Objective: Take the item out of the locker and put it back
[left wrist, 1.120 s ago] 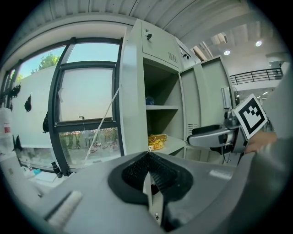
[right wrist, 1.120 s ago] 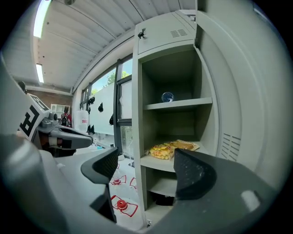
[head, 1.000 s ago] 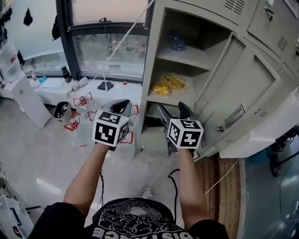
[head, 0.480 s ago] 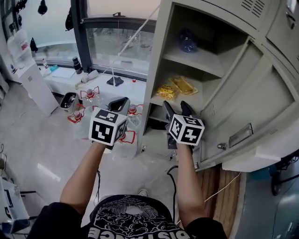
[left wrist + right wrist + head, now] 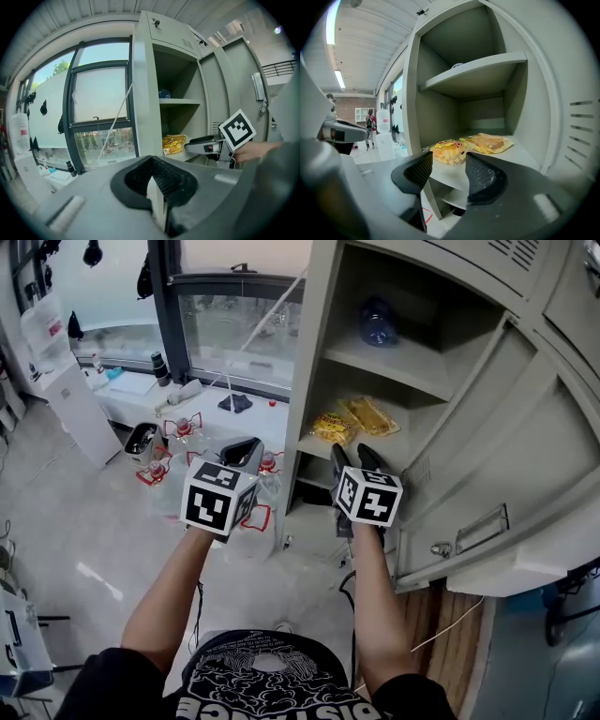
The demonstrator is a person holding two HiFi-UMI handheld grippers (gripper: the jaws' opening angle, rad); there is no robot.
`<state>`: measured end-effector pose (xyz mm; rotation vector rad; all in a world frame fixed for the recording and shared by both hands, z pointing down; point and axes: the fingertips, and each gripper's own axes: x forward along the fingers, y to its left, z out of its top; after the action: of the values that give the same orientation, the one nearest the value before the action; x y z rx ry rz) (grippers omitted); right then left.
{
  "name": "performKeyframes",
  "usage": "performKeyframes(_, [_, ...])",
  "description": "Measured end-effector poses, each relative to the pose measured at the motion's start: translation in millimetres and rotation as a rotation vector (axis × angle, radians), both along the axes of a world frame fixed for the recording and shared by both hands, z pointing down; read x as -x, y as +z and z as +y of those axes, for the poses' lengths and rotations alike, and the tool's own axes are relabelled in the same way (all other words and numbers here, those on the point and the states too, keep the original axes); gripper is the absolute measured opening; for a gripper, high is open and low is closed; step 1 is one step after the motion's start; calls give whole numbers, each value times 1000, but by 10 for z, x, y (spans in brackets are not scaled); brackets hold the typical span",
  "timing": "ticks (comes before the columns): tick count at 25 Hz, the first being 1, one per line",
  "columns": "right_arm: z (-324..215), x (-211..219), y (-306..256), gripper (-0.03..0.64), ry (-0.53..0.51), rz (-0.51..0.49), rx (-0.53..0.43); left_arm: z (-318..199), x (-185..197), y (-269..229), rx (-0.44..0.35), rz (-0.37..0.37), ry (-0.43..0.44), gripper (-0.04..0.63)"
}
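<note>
Evidently reaching, we aimed our right tool [image 5: 354,456], half-open, empty, jaws just narrowing, at the snack packet [image 5: 335,426] on the locker's middle shelf [image 5: 522,155]; next we'd advance and straddle it. Our left tool [image 5: 246,446] was closed, empty.

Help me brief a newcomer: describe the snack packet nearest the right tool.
In the open grey locker, look at the middle shelf. Two yellow packets lie there: it is the puffy packet at the front left; the flat packet lies further right.
</note>
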<state>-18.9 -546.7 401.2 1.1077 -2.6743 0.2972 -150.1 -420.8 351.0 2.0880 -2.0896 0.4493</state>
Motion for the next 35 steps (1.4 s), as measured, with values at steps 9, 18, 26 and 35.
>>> performKeyframes(9, [-118,72,90,154,-19,19,7,-11,49,15,3,-11,-37,0])
performKeyframes(18, [-165,98,129,82,-22,37,16,43,114,34,8,-13,-66,0])
performKeyframes(26, [-147,138,149,40,-37,43,10,93,178,22,2,-14,-85,0])
performKeyframes(35, [-97,111,60,25,-20,29,-14,159,192,-1,5,8,-69,0])
